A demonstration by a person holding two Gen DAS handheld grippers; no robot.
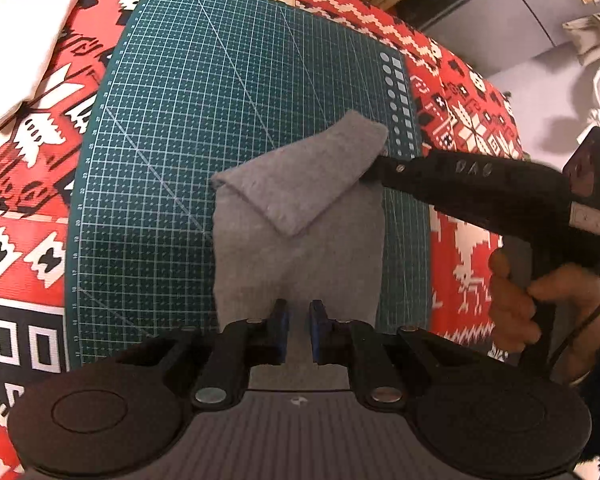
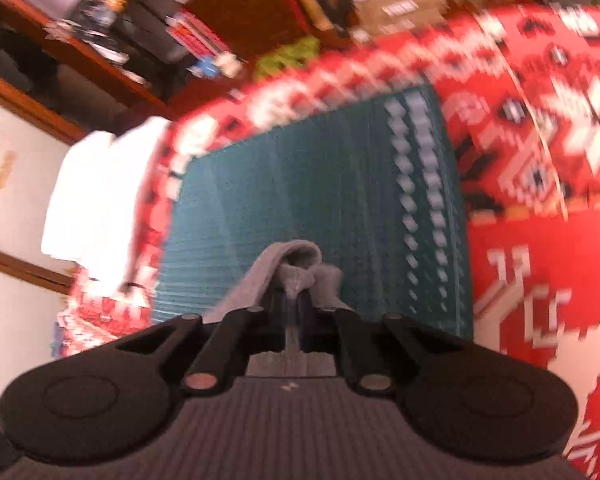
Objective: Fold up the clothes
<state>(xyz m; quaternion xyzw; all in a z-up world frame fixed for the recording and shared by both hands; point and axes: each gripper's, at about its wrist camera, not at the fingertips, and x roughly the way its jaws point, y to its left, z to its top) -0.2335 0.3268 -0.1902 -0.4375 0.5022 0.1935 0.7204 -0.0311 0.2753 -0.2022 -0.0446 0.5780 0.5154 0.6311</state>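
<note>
While the red pixel-patterned tablecloth (image 1: 40, 216) carries a gridded green cutting mat (image 1: 204, 120), a fuzzy grey garment (image 1: 300, 248) lies on the mat's right half. The right gripper (image 2: 293, 300) pinches its bunched corner; the left gripper (image 1: 299, 312) hovers parted over its near edge. Only the left view shows the folded-over flap.

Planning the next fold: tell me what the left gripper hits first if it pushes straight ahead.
Probably the grey cloth: the left gripper sits open at its near edge, fingers pointing along it towards the folded-over flap; height above the cloth is unclear.

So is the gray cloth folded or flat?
Partly folded. The gray cloth lies on the green cutting mat with one corner flipped over on top, pinched by the right gripper. The rest lies flat.
</note>
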